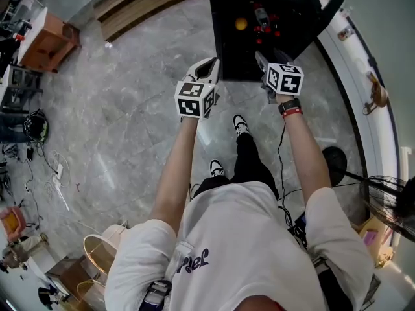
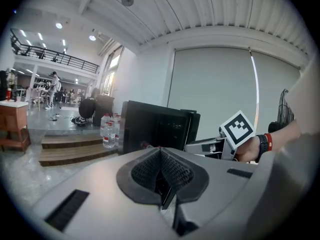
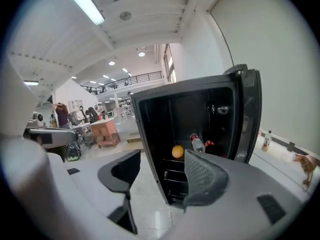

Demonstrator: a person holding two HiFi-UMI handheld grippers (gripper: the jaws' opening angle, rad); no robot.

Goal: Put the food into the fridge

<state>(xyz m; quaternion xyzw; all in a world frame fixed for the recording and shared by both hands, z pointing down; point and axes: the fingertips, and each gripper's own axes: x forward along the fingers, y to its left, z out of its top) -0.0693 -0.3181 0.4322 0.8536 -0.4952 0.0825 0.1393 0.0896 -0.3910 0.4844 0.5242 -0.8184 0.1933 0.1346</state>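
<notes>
Orange and round, the fruit [image 3: 177, 151] sits on a shelf inside the black fridge [image 3: 146, 134]. Just beside it on the same level are a clear bottle [image 3: 198, 143] with a red cap and something red [image 3: 209, 145] that is too small to name. The fridge door [image 3: 248, 115] stands wide open on the right side of the cabinet.

The right gripper [image 3: 162, 159] points at the open cabinet with its jaws apart and nothing between them. In the right gripper view the fruit shows through the gap between the jaws, but it is deep in the fridge, well apart from them and not in reach of the pads. The left gripper [image 2: 161, 173] has its jaws closed together on nothing. It also faces the fridge from a distance, with the right gripper beside it on its right. In the head view both grippers are held out over the grey stone floor [image 1: 130, 128], short of the fridge's front edge.

Since food already lies on the shelf and neither gripper carries anything, the placing step looks finished for these items. What remains is probably either fetching more food, if any is left out of view, or closing the door. Closing it would mean reaching the door's outer edge on the right and swinging it across the opening. The right gripper is the nearer one for that.
</notes>
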